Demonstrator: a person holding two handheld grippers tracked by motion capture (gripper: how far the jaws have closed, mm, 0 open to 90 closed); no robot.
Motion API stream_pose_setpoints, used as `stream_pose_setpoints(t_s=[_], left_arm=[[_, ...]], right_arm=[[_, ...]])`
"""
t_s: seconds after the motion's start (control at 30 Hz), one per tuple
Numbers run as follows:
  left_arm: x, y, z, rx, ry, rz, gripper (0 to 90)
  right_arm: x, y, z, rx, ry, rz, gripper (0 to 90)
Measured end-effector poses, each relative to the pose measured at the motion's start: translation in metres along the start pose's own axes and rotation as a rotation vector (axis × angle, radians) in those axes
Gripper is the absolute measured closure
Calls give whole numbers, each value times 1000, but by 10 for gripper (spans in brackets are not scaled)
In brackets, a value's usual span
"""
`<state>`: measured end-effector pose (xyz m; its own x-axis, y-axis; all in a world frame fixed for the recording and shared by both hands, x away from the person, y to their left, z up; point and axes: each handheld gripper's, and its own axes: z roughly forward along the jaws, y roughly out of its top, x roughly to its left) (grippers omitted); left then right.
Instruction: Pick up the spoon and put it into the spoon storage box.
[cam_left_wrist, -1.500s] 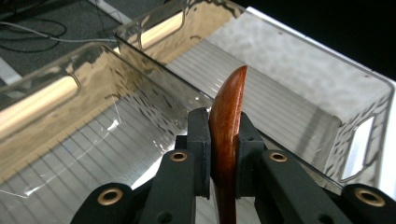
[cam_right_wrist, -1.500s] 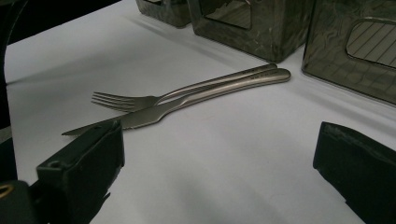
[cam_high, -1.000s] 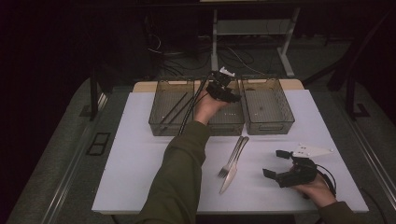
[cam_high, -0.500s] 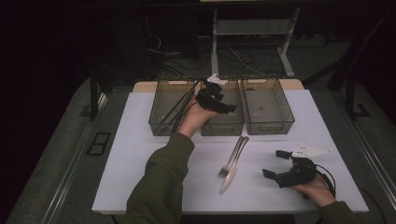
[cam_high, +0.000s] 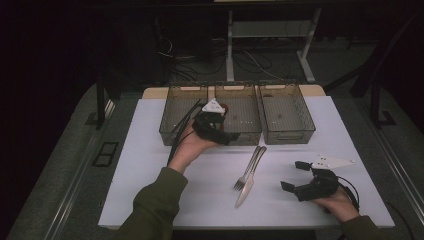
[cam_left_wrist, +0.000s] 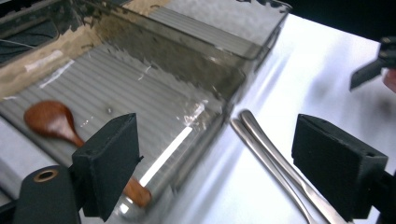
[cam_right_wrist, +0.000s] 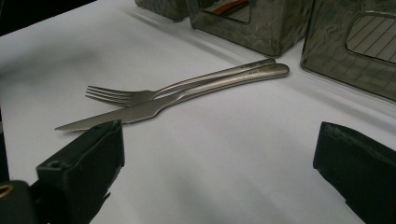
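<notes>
Two pieces remain near me: fork and knife, touching on the white table. My right gripper waits wide beside them. My left gripper, jaws just opened and empty, should come in along the handles. Farther, the wooden spoon lies in the middle bin; beyond, dark floor and cables.

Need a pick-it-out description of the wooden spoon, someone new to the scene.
Three clear bins stand in a row at the table's far edge. The wooden spoon lies on the floor of the middle bin. It is reddish-brown wood; the fork and knife outside on the table are steel.
</notes>
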<state>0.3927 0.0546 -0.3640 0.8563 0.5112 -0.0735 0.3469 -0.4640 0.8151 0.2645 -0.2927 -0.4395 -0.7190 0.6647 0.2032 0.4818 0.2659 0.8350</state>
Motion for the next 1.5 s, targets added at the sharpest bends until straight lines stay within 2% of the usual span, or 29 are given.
stream_pose_setpoints(t_s=[0.07, 0.27, 0.53, 0.73, 0.9, 1.13, 1.33, 1.5], left_arm=[[-4, -10, -9, -2, 8, 7, 132], [-12, -39, -30, -33, 23, -17, 108], [-23, -71, -50, -64, 49, -19, 79], [-29, -95, -62, -70, 46, -23, 20], [-31, -109, -70, -74, 47, -32, 0], [-37, -131, -83, -109, 47, -67, 0], [-44, -144, -89, -94, 53, -68, 0], [-44, -146, -86, -81, 49, -64, 0]], right_arm=[[0, 0, 0, 0, -1, -1, 15], [0, 0, 1, 4, -4, -3, 14], [-1, 0, 0, -1, -7, 1, 14], [0, 0, 0, 2, -5, -2, 15], [0, 1, 0, 9, 4, 1, 14], [-2, 2, -1, 32, 13, 18, 15], [-5, 6, -1, 51, -1, 28, 101], [-7, 13, 3, 72, 0, 35, 188]])
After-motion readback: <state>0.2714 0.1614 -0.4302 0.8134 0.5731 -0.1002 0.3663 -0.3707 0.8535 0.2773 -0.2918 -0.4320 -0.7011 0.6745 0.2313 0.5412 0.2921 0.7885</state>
